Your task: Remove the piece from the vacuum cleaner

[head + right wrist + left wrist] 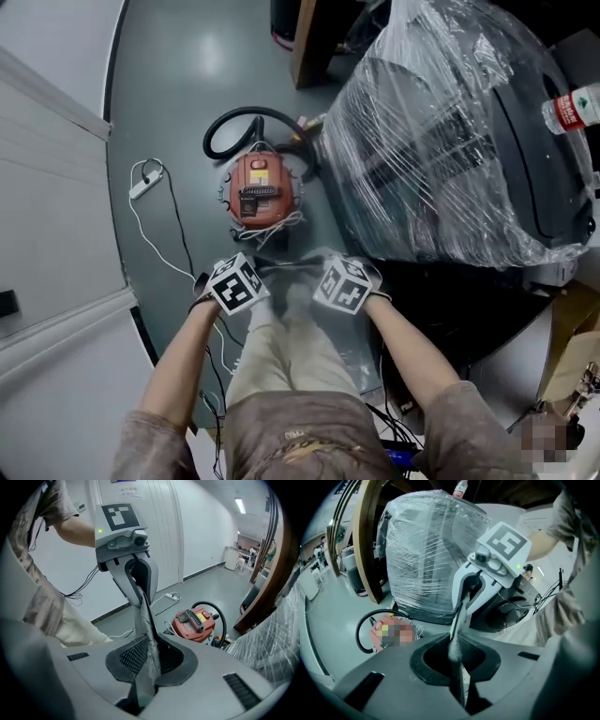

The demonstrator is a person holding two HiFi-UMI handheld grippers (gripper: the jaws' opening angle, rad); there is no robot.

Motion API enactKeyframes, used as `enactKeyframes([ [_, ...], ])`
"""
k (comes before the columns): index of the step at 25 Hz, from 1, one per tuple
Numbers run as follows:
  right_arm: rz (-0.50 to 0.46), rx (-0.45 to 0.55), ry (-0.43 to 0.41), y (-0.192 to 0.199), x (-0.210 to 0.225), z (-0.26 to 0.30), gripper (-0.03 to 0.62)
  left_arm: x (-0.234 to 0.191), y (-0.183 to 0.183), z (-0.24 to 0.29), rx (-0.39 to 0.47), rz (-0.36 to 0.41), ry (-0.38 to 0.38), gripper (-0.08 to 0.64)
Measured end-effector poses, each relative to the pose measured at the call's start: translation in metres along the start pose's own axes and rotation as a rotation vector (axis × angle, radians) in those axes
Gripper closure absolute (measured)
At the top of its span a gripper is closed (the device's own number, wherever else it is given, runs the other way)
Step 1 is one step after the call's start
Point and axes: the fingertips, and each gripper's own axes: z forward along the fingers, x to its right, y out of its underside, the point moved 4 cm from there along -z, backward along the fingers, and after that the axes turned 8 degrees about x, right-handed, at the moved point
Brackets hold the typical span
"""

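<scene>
Left tongs and right tongs each clamp narrow on the thin grey piece, stretched between them, well clear of the vacuum cleaner. Edge-only grip, we think: uneven pull could slip or tear it.

Grey floor, white wall panels

Cool even light, glare on floor and plastic wrap, black fisheye corners in both gripper views
</scene>
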Motion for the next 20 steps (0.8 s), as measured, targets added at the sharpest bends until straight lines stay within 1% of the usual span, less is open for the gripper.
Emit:
enactKeyframes([
  [5, -0.034, 0.014, 0.024, -0.044, -0.001, -0.046, 0.551, 0.014, -0.043, -0.049, -0.011, 0.038, -0.030, 0.526],
  [11, -0.099, 0.055, 0.054, -0.096, -0.011, -0.104, 0.548, 0.038, -0.090, -0.107, 0.037, 0.067, -0.067, 0.528],
  [16, -0.109, 0.104, 0.118, -0.132, -0.017, -0.138, 0.547, 0.048, -0.120, -0.147, 0.085, 0.133, -0.114, 0.528],
  [20, -0.118, 0.139, 0.176, -0.151, -0.019, -0.160, 0.543, 0.057, -0.136, -0.169, 0.128, 0.142, -0.154, 0.528],
])
